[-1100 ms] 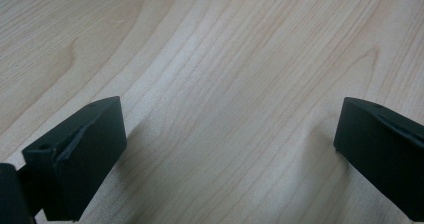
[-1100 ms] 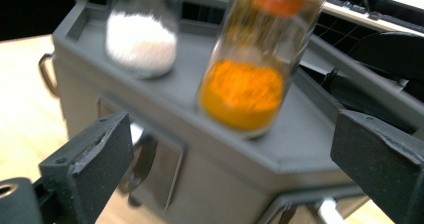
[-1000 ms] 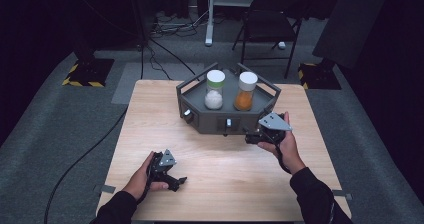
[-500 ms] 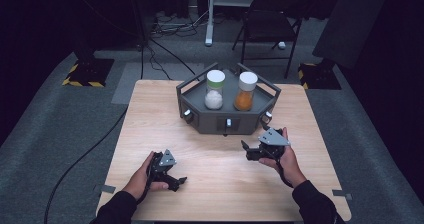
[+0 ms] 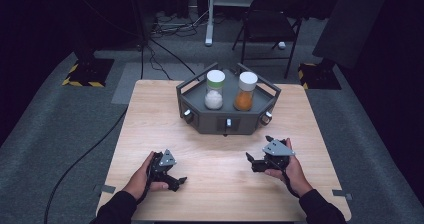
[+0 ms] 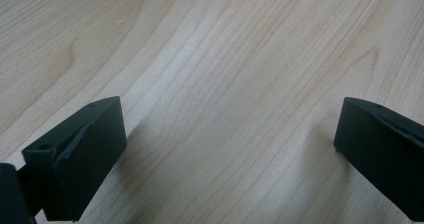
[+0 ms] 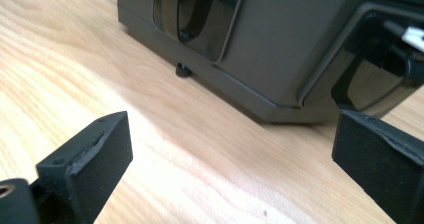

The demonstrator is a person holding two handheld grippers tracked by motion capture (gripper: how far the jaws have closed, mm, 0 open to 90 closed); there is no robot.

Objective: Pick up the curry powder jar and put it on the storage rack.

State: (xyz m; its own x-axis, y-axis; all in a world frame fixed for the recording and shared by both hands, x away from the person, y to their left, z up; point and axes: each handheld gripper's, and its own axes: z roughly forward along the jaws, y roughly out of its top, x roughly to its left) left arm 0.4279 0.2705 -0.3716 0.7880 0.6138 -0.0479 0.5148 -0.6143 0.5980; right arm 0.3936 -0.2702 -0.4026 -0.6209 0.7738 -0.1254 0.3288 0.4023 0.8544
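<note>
Dark grey six-sided tray (image 5: 215,121) sits toward the far middle of the table (image 5: 150,114), carrying a white-filled jar (image 5: 214,90) and an orange-filled jar (image 5: 245,92), side by side, both white-lidded. Right hand-held gripper (image 5: 256,162) rests near the tray's front, jaws spread, nothing between them. Left hand-held gripper (image 5: 176,180) lies well apart on bare wood, jaws spread, empty.

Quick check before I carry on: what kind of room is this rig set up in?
Probably a lab or recording studio, not a home. A lone wooden table stands on grey carpet with dark surroundings, cables trail across the floor, and stand bases carry yellow-black hazard tape. A folding chair sits behind.
</note>
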